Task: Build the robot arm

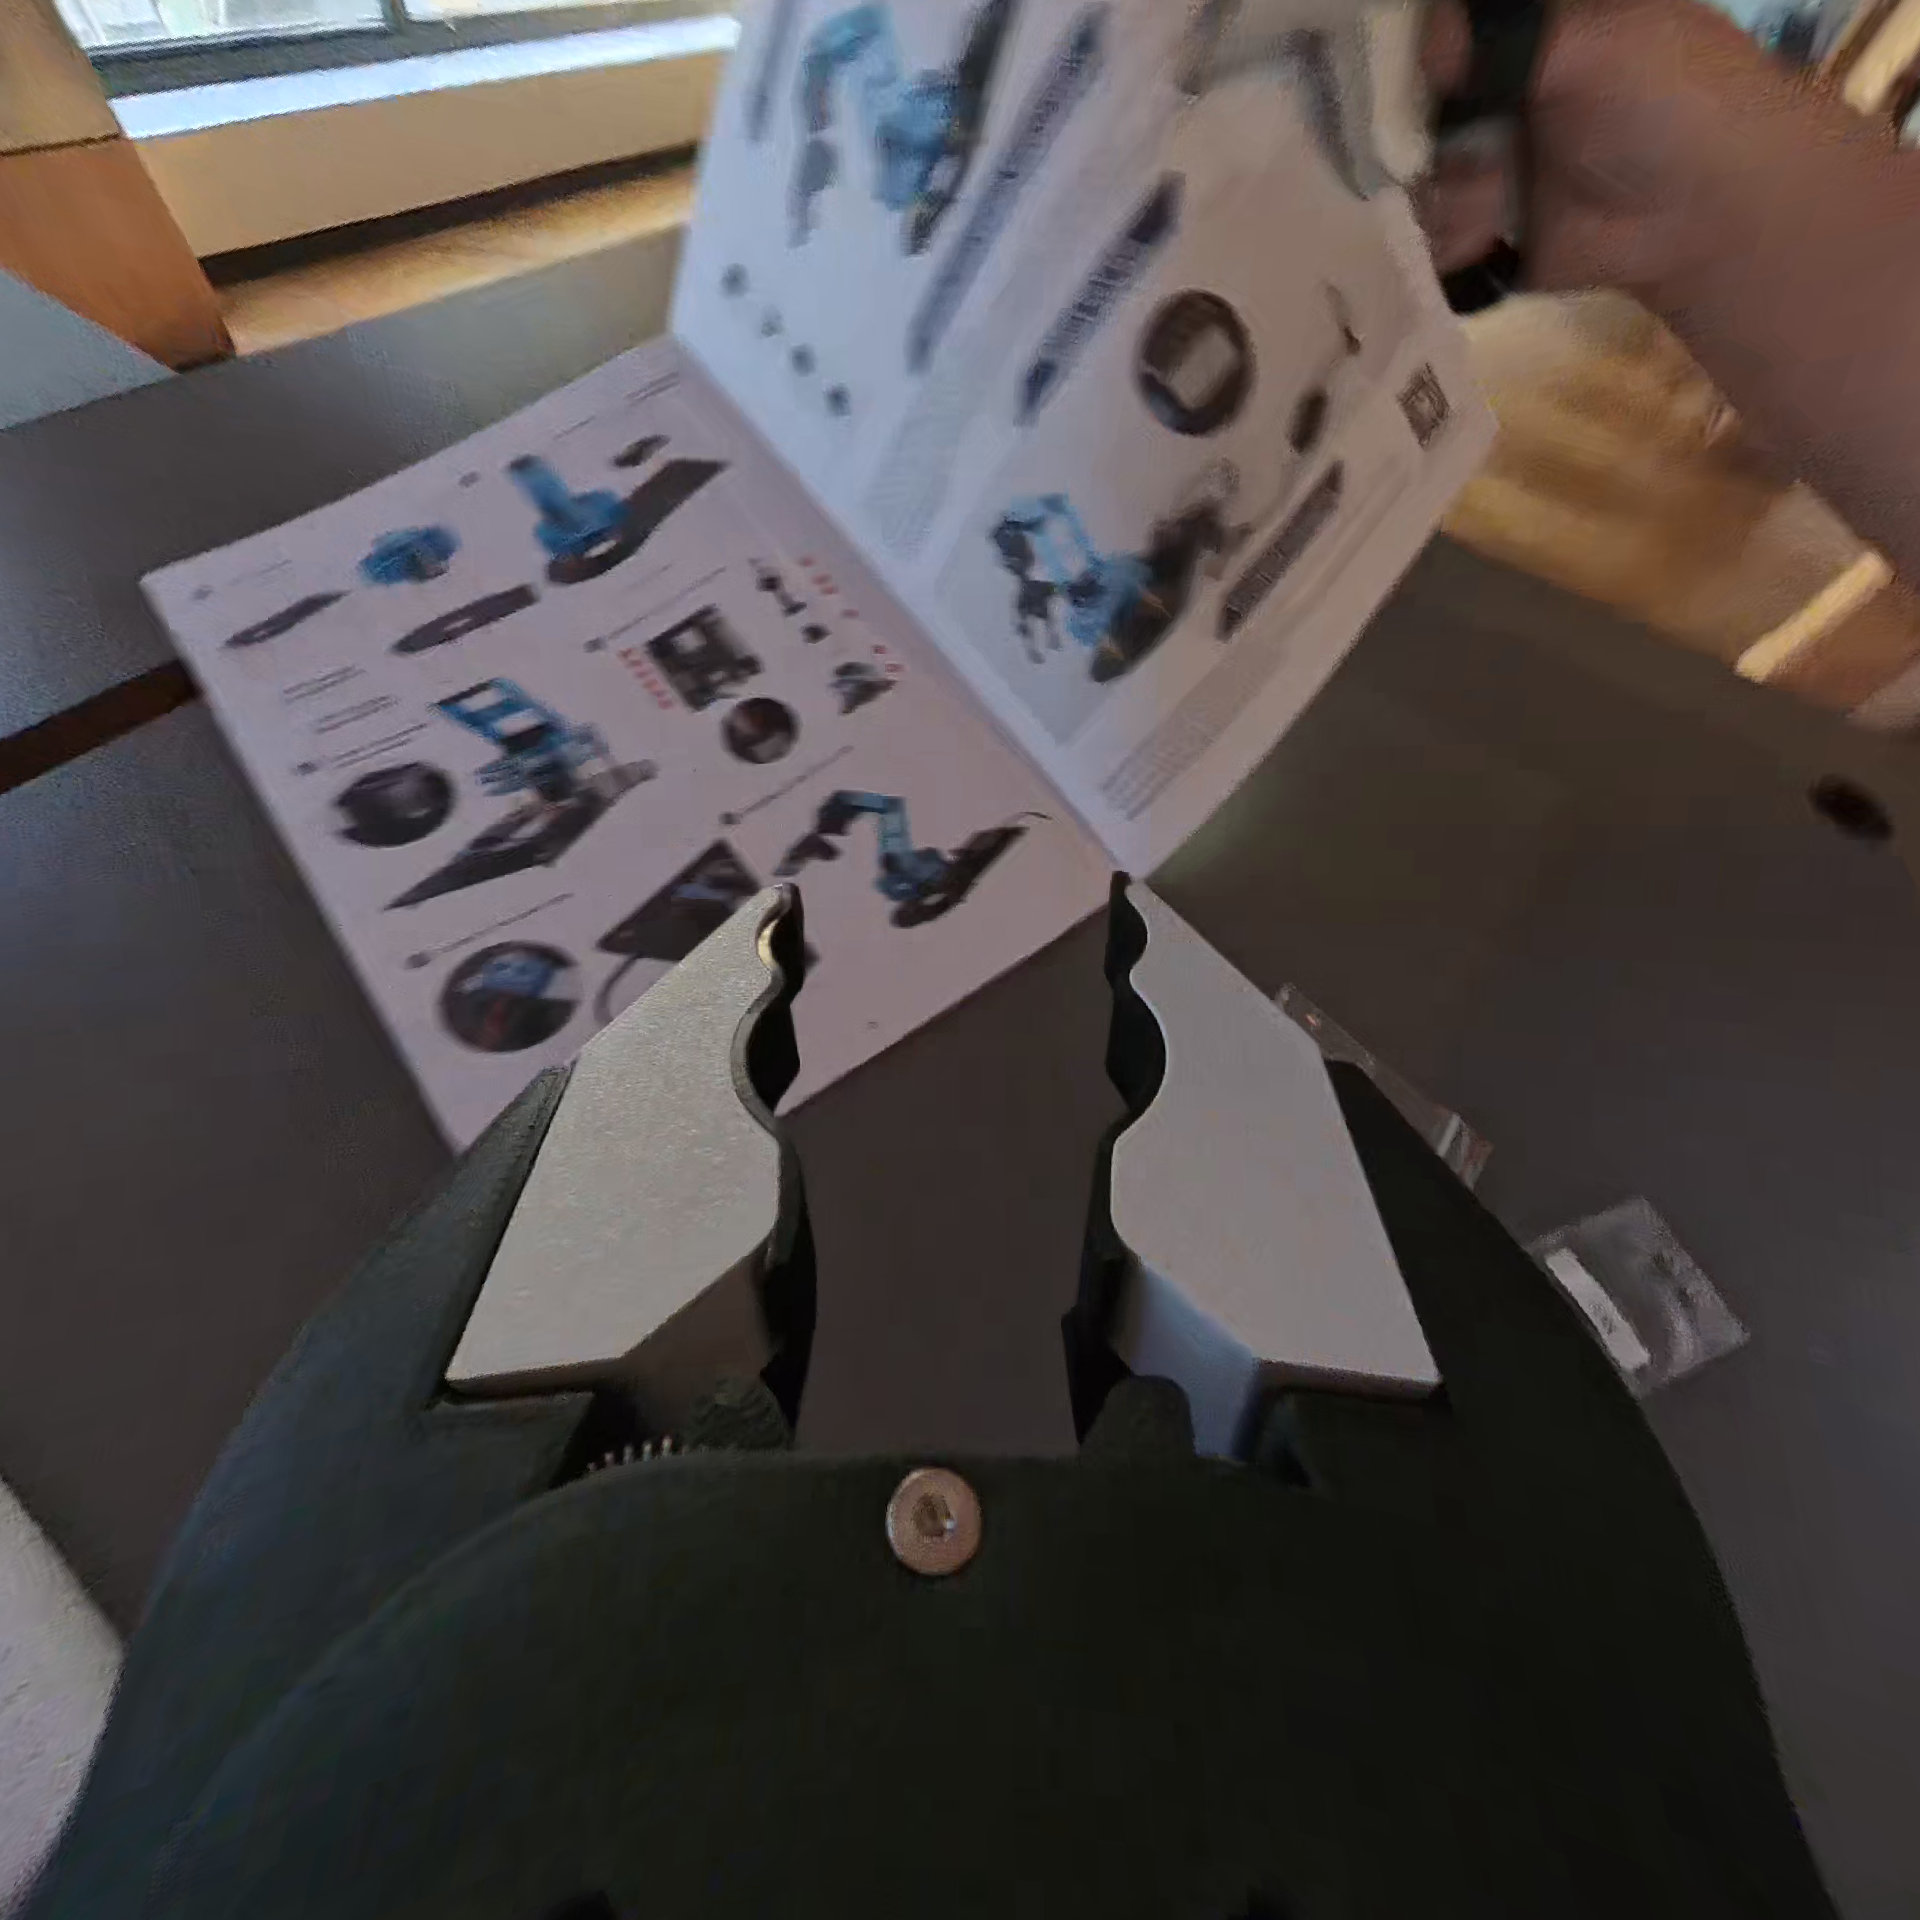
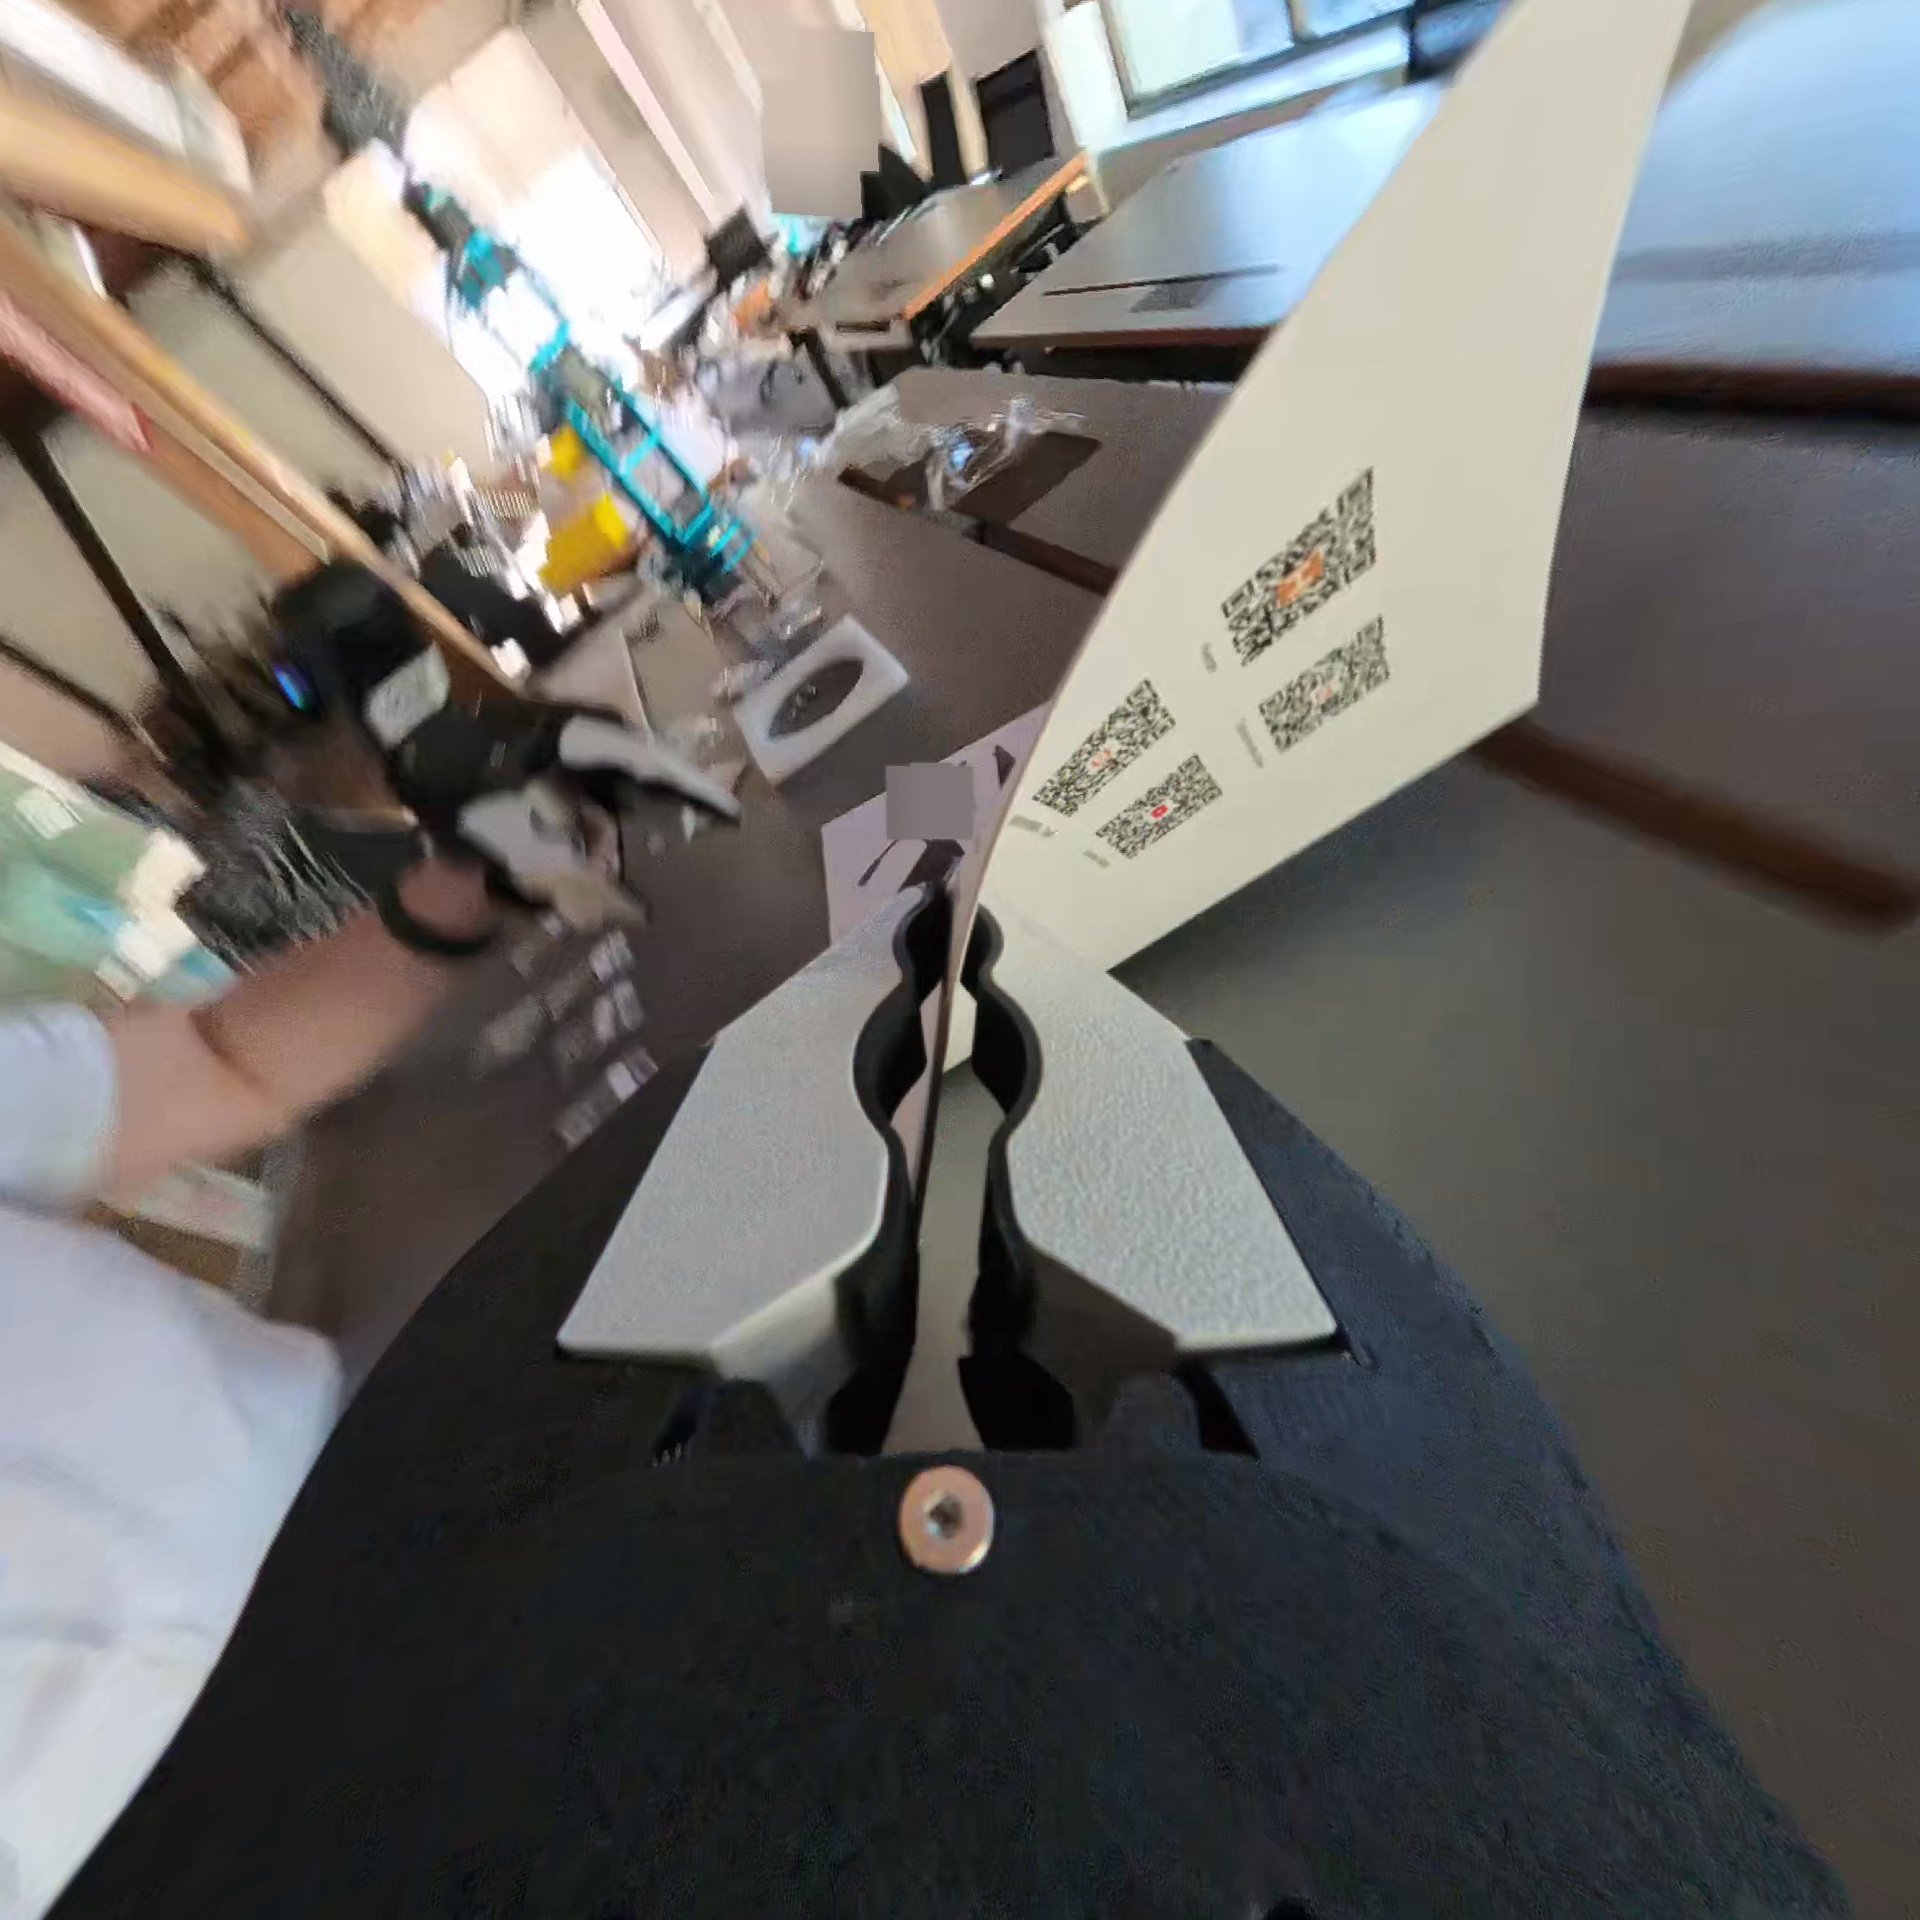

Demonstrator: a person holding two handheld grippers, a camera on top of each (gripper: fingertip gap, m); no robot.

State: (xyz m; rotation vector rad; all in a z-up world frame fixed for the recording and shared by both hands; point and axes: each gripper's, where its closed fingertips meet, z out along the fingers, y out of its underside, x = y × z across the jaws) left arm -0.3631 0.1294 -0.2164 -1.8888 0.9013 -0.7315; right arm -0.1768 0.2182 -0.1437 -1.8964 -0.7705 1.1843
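Observation:
A white instruction leaflet with pictures of blue and black parts lies open on the dark table [image 1: 1455,935]. Its left page [image 1: 582,727] lies flat. Its right page [image 1: 1091,364] is lifted up and blurred. My left gripper [image 1: 951,894] is open and empty, just above the leaflet's near corner. My right gripper [image 2: 961,914] is shut on the edge of the lifted page [image 2: 1299,468], whose back bears several square code marks and curves upward. In the left wrist view, a hand [image 1: 1714,260] shows blurred at the upper right by the page's top. The left gripper [image 2: 582,790] shows blurred in the right wrist view.
Small clear plastic bags [image 1: 1642,1299] lie on the table right of my left gripper. Rows of small bags [image 2: 582,1018], a white foam block with a dark round part [image 2: 821,696] and a teal frame [image 2: 644,468] stand farther along. A cardboard box [image 1: 94,208] is at the far left.

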